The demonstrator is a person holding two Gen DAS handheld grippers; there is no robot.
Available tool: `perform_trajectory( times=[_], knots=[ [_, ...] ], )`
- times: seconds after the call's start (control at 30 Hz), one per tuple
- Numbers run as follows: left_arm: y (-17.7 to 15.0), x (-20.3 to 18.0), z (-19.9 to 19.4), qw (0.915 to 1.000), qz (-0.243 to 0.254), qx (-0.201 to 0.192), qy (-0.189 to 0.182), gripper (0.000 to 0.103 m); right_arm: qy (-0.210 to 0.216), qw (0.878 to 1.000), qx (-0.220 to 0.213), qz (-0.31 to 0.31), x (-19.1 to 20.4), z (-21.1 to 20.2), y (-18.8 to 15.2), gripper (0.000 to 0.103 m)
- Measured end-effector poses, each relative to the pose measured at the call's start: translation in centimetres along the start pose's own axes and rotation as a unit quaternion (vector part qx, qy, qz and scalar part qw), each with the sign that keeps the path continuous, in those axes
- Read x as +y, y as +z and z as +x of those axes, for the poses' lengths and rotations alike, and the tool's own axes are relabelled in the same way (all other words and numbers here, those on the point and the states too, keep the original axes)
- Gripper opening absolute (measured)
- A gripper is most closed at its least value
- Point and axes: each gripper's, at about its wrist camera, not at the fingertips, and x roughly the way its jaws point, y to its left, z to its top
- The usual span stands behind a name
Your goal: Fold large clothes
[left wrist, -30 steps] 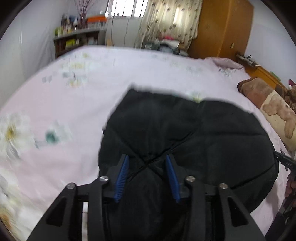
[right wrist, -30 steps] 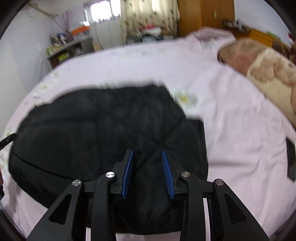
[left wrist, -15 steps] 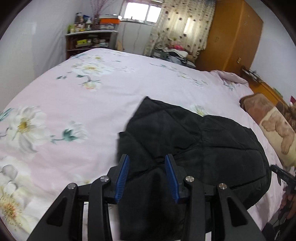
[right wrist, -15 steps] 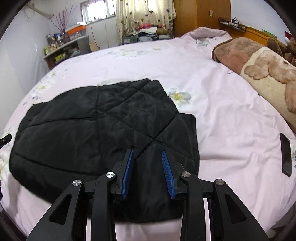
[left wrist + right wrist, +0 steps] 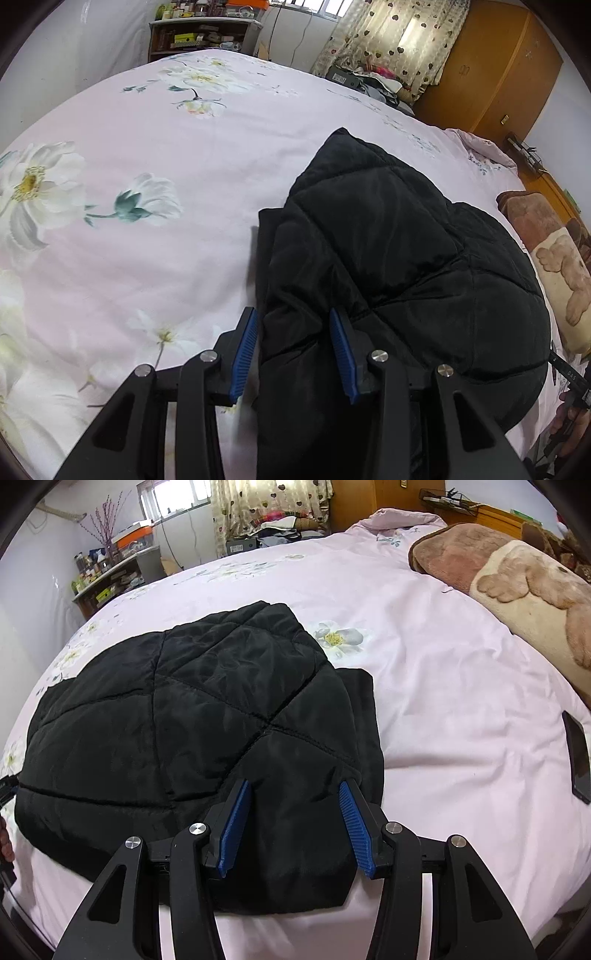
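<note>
Black quilted jacket (image 5: 192, 716) folded on bed (image 5: 424, 686), left tongs (image 5: 293, 350) gripping it, right tongs (image 5: 295, 823) opening

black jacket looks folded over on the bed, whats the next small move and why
Probably let go with the left gripper too. The black quilted jacket already lies doubled on the pink floral bedspread; the right gripper is opening, pads apart from the cloth, while the left appears to pinch a bunched fold at the near edge.

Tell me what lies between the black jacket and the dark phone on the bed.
Only bare pink sheet separates jacket and phone, seen in the right wrist view.
</note>
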Motion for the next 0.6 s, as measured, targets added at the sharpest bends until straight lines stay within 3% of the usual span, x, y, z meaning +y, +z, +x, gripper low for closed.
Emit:
perform_trajectory(
  times=[0.07,0.3,0.37,0.6],
  knots=[
    [0.1,0.2,0.1,1.0,-0.006,0.0,-0.007,0.043,0.005,1.0,0.0,0.007,-0.3,0.2,0.1,0.051],
    [0.2,1.4,1.7,0.9986,-0.04,0.019,-0.029,0.066,0.009,1.0,0.0,0.026,-1.4,0.6,0.2,0.054],
    [0.1,1.5,2.5,0.9973,-0.054,0.027,-0.041,0.068,-0.004,0.999,0.005,0.046,-2.2,0.9,0.2,0.068],
    [0.4,0.4,3.5,0.9978,-0.039,0.031,-0.042,0.072,0.039,0.996,0.023,0.077,-3.7,2.5,0.3,0.069]
  ],
)
